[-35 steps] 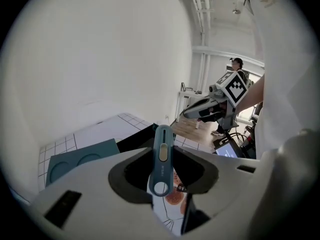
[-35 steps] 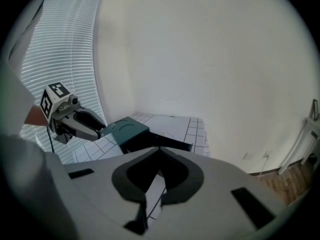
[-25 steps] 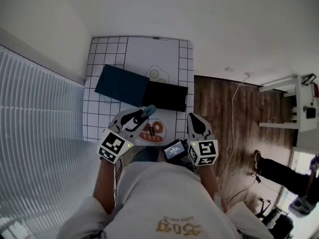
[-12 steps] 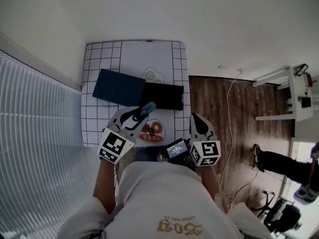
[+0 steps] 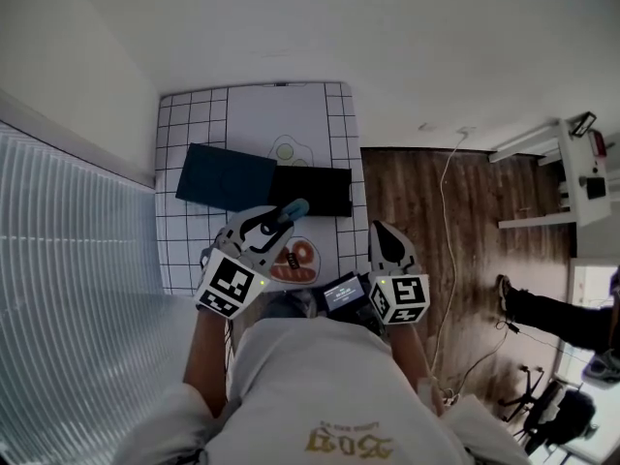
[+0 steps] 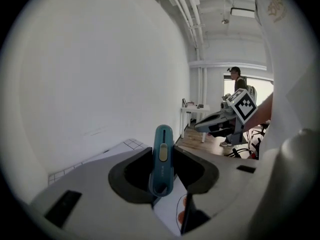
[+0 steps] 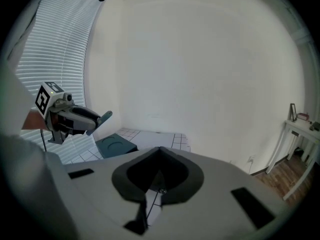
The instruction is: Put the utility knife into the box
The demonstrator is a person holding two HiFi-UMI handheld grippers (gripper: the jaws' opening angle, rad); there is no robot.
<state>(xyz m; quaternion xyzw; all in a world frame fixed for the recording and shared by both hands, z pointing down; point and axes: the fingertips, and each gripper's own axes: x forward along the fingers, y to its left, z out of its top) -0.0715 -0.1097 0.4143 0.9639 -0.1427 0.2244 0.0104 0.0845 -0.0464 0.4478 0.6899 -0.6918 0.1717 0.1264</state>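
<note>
Jutting past the tips of the left tongs (image 5: 272, 225), the teal utility knife (image 6: 162, 156) sat pinched between the two pads. Its looped tail was down in the dark pocket, and its rounded nose and pale slider stood clear. It was held in the air over the near part of the gridded tabletop (image 5: 291, 114). In the head view its nose lay at the near edge of the box (image 5: 325, 194), not yet inside it. The box appeared as two flat parts lying side by side and touching: a dark teal piece (image 5: 225, 176) and a black piece (image 5: 300, 187). From these views I could not tell which was the open tray and which the lid. The right tongs (image 7: 159, 151) were pressed together on nothing and hung beside the left, near the person's body and apart from the box. Several things could go wrong from here, by my reading. The grip was near one end of a slim, smooth handle, so a quick swing or a tilt of the wrist might let the knife pivot or slide out short of the box. Letting go from high up could make it bounce off a shallow tray onto the tabletop. Aiming at the wrong piece would leave it lying on a lid. With nothing bracing the box, a nudge from the tongs might push it along the tabletop.
</note>
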